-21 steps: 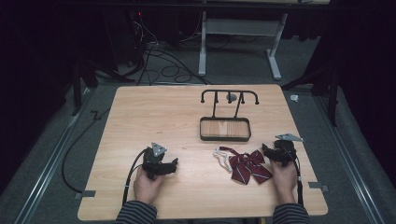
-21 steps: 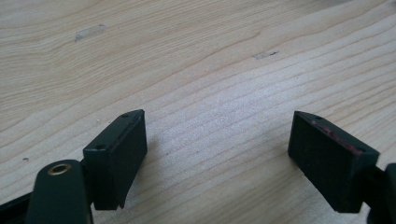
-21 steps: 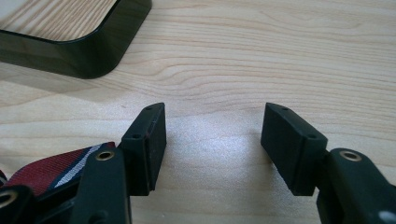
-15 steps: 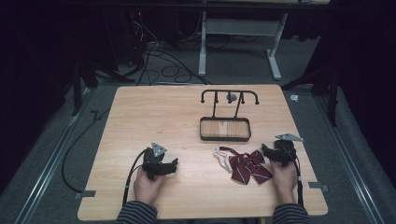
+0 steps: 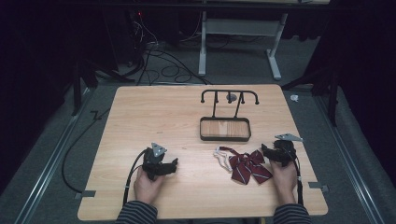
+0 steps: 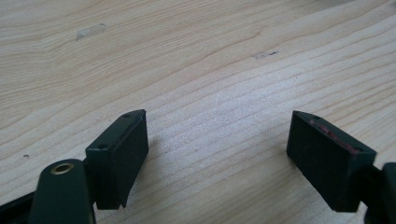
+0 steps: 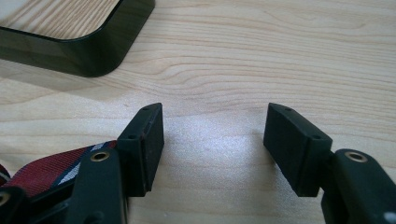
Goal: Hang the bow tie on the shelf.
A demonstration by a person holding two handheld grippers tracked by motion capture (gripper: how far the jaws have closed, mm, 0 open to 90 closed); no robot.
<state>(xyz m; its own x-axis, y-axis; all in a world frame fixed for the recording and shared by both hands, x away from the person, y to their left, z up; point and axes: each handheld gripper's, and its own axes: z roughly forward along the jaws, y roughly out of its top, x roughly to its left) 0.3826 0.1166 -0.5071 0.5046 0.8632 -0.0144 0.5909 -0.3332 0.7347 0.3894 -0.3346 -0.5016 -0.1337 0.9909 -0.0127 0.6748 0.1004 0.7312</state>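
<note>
A dark red striped bow tie with a white strap lies on the wooden table near its front right. My right gripper rests just right of it, open, with bare wood between the jaws; the bow tie's edge shows beside its left jaw. My left gripper sits at the front left, open over bare wood. A black rack with a wooden tray base and a hook bar stands behind the bow tie.
The tray's black corner lies a short way ahead of the right gripper. Cables trail from both grippers off the front edge. Beyond the table are floor cables and a white table frame. Wide bare wood spans the table's left half.
</note>
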